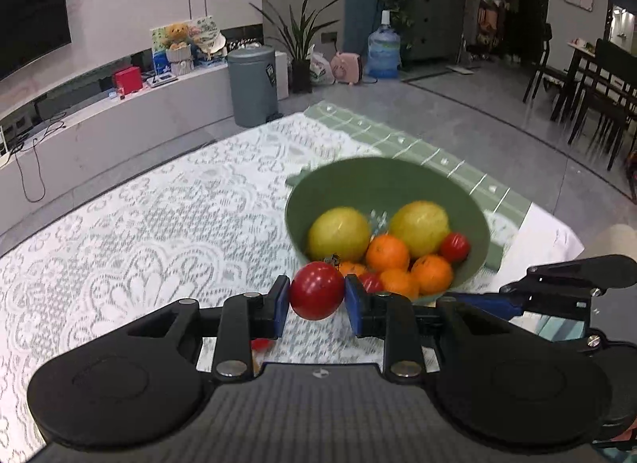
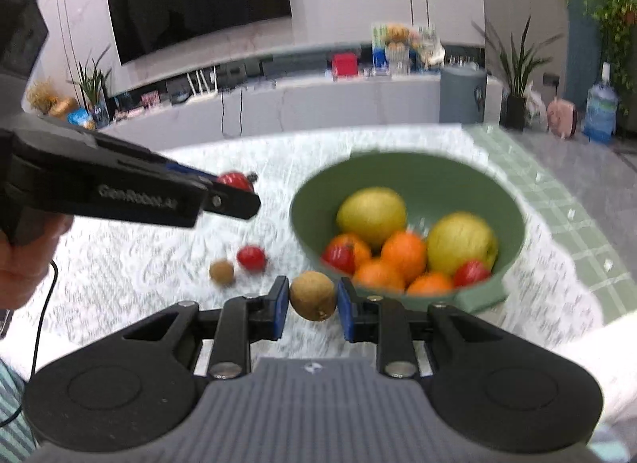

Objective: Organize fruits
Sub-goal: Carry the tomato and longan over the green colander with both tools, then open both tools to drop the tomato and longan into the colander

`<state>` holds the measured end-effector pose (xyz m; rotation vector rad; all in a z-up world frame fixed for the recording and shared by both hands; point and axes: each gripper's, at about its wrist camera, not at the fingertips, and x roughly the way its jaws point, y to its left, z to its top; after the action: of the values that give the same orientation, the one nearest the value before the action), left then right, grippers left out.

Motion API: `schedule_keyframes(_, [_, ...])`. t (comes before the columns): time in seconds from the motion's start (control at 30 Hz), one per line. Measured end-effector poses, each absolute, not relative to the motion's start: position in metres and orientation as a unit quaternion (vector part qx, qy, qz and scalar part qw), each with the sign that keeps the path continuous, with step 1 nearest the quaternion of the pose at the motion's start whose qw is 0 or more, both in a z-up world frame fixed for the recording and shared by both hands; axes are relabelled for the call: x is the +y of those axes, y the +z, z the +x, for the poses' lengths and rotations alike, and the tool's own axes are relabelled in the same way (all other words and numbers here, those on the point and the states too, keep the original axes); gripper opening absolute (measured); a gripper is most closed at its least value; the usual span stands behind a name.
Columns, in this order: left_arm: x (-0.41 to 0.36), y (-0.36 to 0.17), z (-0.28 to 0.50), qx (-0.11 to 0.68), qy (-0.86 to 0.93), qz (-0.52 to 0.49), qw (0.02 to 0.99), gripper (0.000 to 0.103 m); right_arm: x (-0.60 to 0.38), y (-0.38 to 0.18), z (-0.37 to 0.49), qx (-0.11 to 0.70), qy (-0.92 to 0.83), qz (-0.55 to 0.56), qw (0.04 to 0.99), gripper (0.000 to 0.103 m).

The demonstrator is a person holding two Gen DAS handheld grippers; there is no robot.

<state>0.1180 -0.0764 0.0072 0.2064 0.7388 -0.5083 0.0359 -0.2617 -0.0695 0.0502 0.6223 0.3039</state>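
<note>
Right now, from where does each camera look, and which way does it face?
Left wrist: sits on the left hand-held gripper, facing the green bowl; holds a red fruit; the right hand-held gripper shows at right.
Right wrist: sits on the right hand-held gripper, holding a brown fruit; the left one enters from left.
Both views share the bowl.

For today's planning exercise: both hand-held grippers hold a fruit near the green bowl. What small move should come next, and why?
Probably carry the left hand-held gripper forward over the green bowl and release. It is shut on a red tomato just short of the rim, and similar tomatoes already lie inside. The right hand-held gripper holds a brown fruit and could follow.
</note>
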Motion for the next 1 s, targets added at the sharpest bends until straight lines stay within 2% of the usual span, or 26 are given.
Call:
schedule_keyframes(0.33, [-0.11, 0.015, 0.162, 0.372, -0.29, 0.067, 0.879, 0.033, -0.299, -0.045, 0.079, 0.289, 0.129, -0.025, 0.948, 0.023])
schedule_keyframes(1.0, [-0.138, -0.018, 0.253, 0.447, -0.278, 0.059, 0.848, 0.033, -0.313, -0.088, 0.225, 0.423, 0.219, -0.073, 0.876, 0.023])
